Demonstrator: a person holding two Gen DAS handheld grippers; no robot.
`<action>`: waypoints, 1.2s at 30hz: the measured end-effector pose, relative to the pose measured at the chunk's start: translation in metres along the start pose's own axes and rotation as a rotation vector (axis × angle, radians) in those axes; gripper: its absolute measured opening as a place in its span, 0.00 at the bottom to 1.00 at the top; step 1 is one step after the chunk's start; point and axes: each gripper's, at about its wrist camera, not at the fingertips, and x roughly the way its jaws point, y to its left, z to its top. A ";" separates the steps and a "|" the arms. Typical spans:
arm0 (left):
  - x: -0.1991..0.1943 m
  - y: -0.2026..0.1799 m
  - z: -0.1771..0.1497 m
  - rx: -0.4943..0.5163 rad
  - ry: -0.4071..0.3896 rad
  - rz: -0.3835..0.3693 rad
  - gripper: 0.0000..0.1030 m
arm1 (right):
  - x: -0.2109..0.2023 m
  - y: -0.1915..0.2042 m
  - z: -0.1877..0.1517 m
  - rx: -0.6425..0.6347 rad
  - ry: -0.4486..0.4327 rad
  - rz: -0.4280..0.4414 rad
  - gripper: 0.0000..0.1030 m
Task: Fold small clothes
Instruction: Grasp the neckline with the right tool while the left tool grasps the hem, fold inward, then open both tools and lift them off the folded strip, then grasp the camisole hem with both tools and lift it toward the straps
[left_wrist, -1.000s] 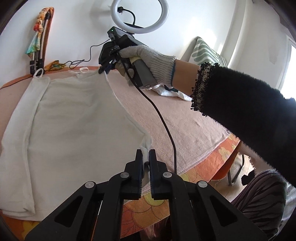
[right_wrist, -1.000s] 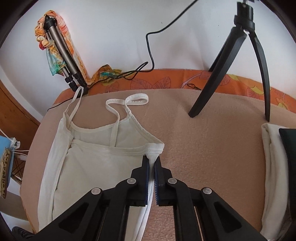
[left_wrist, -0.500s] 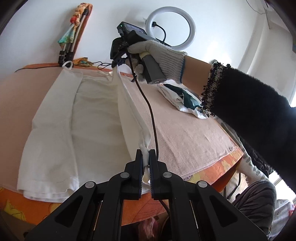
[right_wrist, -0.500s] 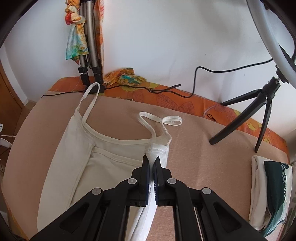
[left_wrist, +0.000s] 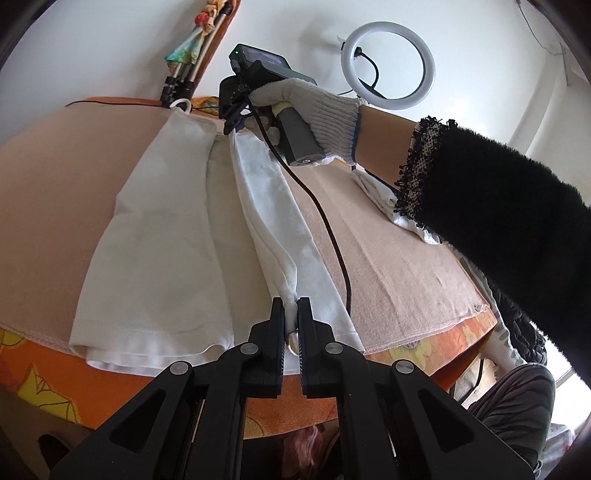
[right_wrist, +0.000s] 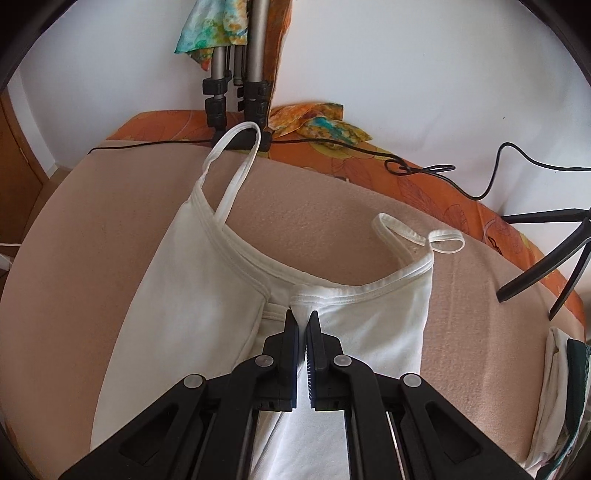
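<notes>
Beige blanket (left_wrist: 388, 266) underfoot — right edge carried over the camisole's (left_wrist: 155, 236) middle.
Left gripper (left_wrist: 291, 317) and right gripper (right_wrist: 302, 325) both stay clamped on it — second side-fold nearly laid.

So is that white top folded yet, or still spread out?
Partly folded. The white top has its left side turned in; both grippers hold the right edge over the middle.

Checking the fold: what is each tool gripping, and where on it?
Both grip the white camisole. The left tool pinches its side edge at the hem end; the right tool pinches the same edge at the top, by the neckline.
</notes>
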 end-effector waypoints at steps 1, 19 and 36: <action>0.001 0.001 0.000 0.000 0.010 0.006 0.05 | 0.003 0.002 -0.001 -0.007 0.005 -0.002 0.01; -0.071 0.057 0.044 0.107 0.113 0.111 0.36 | -0.127 -0.088 -0.155 0.184 -0.139 0.344 0.38; -0.025 0.110 0.040 -0.167 0.298 -0.051 0.27 | -0.111 -0.060 -0.310 0.232 0.033 0.567 0.37</action>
